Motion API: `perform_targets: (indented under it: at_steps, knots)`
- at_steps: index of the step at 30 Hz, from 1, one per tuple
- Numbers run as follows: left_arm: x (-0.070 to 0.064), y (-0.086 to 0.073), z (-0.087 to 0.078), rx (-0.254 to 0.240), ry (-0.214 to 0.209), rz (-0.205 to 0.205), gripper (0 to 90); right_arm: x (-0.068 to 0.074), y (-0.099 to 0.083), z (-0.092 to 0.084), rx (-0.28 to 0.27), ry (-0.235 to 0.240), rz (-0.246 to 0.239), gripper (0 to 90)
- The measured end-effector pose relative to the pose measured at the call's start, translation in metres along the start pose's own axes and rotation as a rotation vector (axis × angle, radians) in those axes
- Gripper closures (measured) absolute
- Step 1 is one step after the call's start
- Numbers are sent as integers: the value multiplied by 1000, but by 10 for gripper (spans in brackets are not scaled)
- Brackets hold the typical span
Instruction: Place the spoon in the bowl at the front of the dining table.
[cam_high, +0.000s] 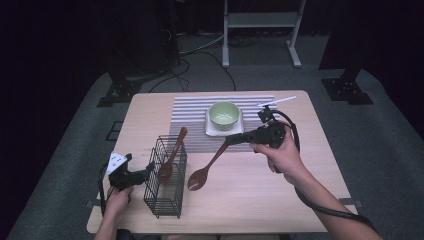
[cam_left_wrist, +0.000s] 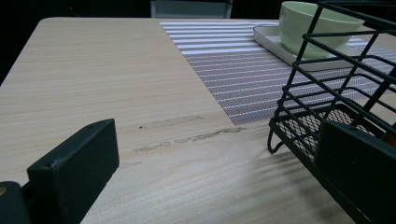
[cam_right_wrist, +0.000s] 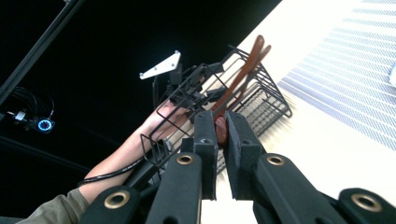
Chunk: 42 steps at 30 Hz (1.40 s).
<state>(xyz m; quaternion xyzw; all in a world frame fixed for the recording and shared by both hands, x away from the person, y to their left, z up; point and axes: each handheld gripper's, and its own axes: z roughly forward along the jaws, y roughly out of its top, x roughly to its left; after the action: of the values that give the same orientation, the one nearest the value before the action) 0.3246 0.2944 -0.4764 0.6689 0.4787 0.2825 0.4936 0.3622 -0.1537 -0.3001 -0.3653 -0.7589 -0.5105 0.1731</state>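
Note:
A wooden spoon (cam_high: 202, 172) slants down toward a black wire basket (cam_high: 165, 190). My right gripper (cam_high: 228, 140) is shut on its handle end, and the brown handle (cam_right_wrist: 220, 133) shows pinched between the pads. The spoon's bowl is low over the table, just right of the basket. A second wooden spoon (cam_high: 172, 152) stands inside the basket. At the basket's left side, my left gripper (cam_high: 148, 170) is open. In the left gripper view its jaws (cam_left_wrist: 219, 140) are spread wide, with the basket's (cam_left_wrist: 327, 84) near corner by the right jaw.
A green bowl (cam_high: 223, 114) sits on a white square plate (cam_high: 210, 131) on a striped placemat (cam_high: 190, 110) at the table's far middle. Bare wood lies left of the mat (cam_left_wrist: 116, 70). A metal stand's legs (cam_high: 260, 45) are on the floor behind the table.

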Motion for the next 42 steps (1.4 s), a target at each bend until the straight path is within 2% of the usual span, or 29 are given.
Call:
perform_targets:
  at_steps: [8, 14, 26, 30, 32, 42]
  knots:
    - [0, 0, 0, 1, 1, 1, 0, -12, -10, -6, -2, -11, 21, 828]
    - [0, 0, 0, -1, 3, 0, 0, -28, -23, -16, -13, -25, 61, 828]
    - [-1, 0, 0, 0, 2, 6, 0, -48, -39, -24, -22, -45, 102, 828]
    - [0, 0, 0, 1, 4, 5, 0, -56, -46, -26, -17, -61, 115, 828]
    - [0, 0, 0, -1, 5, 0, 0, -61, -51, -28, -16, -88, 116, 827]
    - [-1, 0, 0, 2, 7, 5, 0, -78, -65, -39, -37, -119, 158, 828]
